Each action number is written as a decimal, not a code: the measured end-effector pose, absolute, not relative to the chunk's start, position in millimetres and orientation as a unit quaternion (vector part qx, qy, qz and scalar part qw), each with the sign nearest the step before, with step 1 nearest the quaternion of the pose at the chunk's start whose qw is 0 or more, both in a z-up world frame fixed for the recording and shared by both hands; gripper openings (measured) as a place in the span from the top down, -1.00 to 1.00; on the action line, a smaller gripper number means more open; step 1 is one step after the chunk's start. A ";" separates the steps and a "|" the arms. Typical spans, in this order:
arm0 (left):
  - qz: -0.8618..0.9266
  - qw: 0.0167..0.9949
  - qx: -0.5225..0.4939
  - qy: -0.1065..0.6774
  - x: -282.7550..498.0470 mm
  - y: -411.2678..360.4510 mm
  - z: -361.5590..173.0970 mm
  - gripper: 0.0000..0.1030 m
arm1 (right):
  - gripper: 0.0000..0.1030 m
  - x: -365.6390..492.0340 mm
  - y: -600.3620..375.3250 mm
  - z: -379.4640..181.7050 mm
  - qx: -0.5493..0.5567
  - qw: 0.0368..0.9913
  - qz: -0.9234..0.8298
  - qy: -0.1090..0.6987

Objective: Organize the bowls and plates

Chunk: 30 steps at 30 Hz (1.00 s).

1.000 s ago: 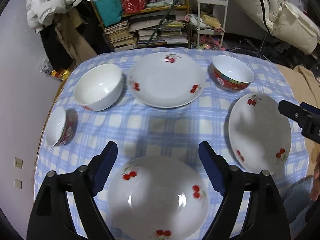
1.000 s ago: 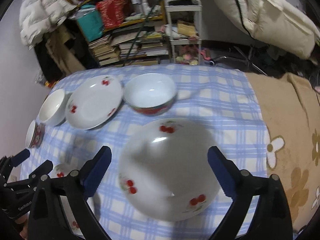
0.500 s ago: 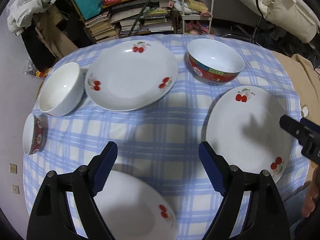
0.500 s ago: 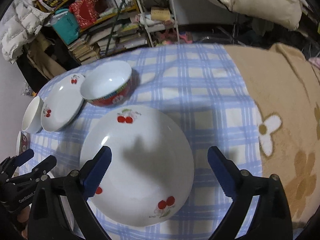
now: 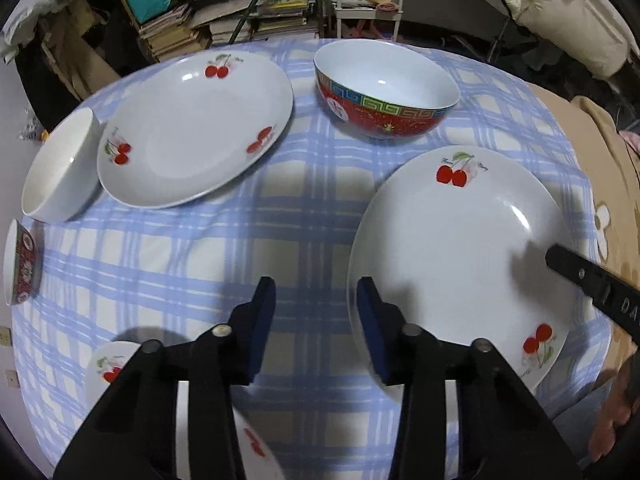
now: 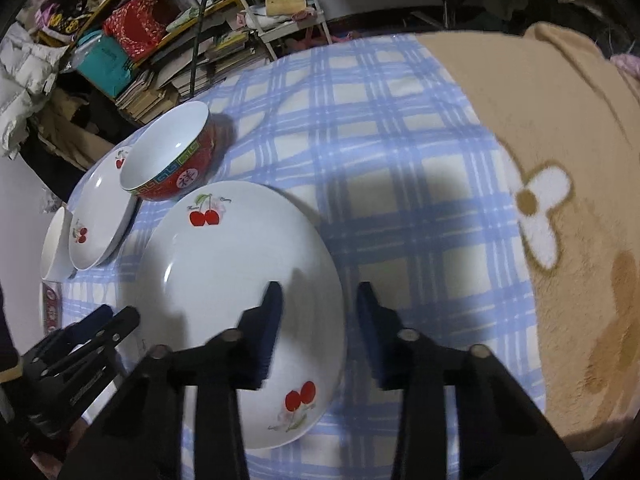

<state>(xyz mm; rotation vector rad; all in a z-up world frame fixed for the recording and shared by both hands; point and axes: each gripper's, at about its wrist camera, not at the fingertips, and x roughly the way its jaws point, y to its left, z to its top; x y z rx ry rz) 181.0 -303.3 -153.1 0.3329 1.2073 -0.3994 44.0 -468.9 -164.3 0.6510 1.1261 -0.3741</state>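
While both grippers are lowered toward the same cherry plate (image 5: pixel 460 256), the main risk is judged to be a clumsy two-sided grip. The left gripper (image 5: pixel 316 320) has just been closing; its jaws are seen part-way together with only checked cloth (image 5: pixel 280 240) between them, the right-hand pad lying at the plate's near-left rim, and contact there cannot be told. The right gripper (image 6: pixel 318 320) has also just been closing; its jaws stand narrowly apart astride the plate's right edge, one pad over the plate, the other over the cloth, and nothing is seen clamped yet.

If the rim is pinched shallowly, the glazed plate could be squeezed out and dropped, or tipped up on the soft cloth. If it is dragged rather than lifted, the red bowl (image 5: pixel 384 88) just behind it could be knocked. A second cherry plate (image 5: pixel 196 128) lies well apart at the far left, with a white bowl (image 5: pixel 60 172) touching it and a small red bowl (image 5: pixel 20 264) on its side nearby; a third plate (image 5: pixel 120 364) is partly hidden under the left gripper and could be struck unseen.
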 end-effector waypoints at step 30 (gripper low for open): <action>-0.221 0.782 0.134 0.567 192.8 -286.0 -125.8 0.82 | 0.75 52.4 -447.0 -147.6 0.319 0.787 -0.131 0.511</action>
